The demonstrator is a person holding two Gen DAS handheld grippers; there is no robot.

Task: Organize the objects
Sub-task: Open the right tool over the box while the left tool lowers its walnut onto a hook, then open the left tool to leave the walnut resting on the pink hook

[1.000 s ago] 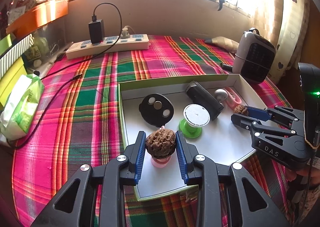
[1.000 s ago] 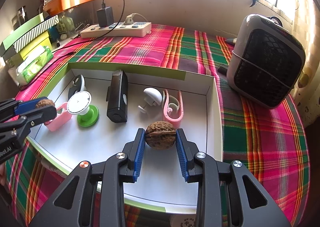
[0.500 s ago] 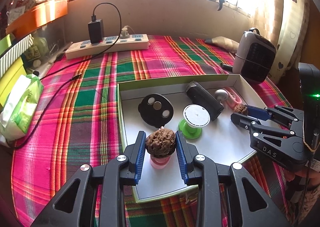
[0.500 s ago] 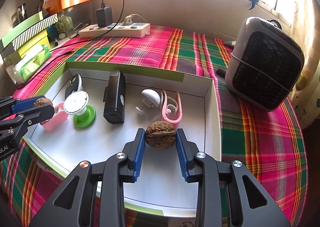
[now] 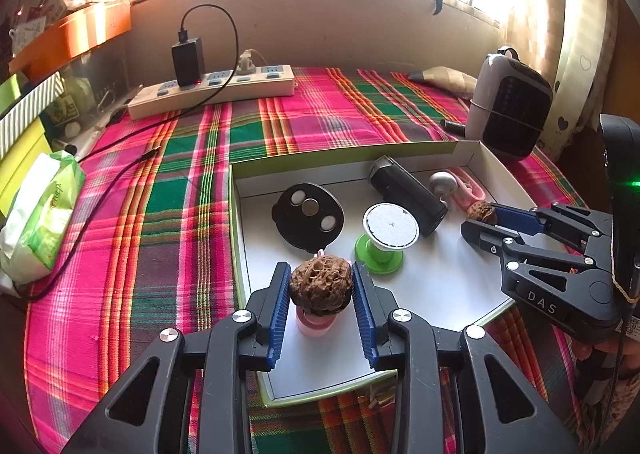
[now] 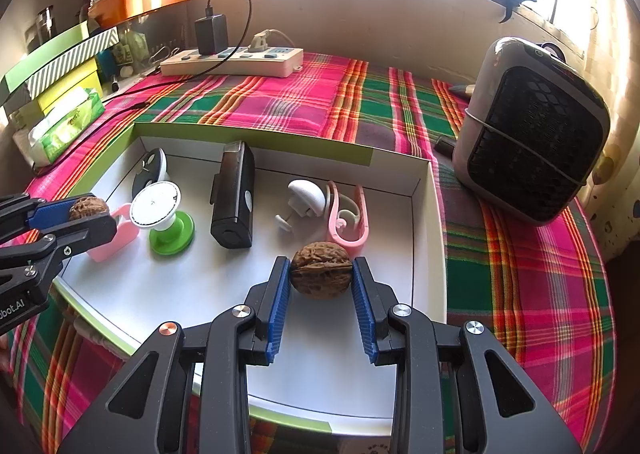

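Over the white tray [image 5: 256, 238], seen from the left wrist, the left claw [image 5: 321, 286] has a rough walnut [image 5: 321, 285] between its blue pads, jaws opening, above a pink cup [image 5: 314, 324] on the tray floor. From the right wrist, the right claw [image 6: 321, 276] is clenched on a smooth walnut [image 6: 321, 274] above the tray near a pink clip [image 6: 352, 218].

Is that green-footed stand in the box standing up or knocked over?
Upright: the green-footed stand sits on its flat green base on the box floor, white disc tilted above.
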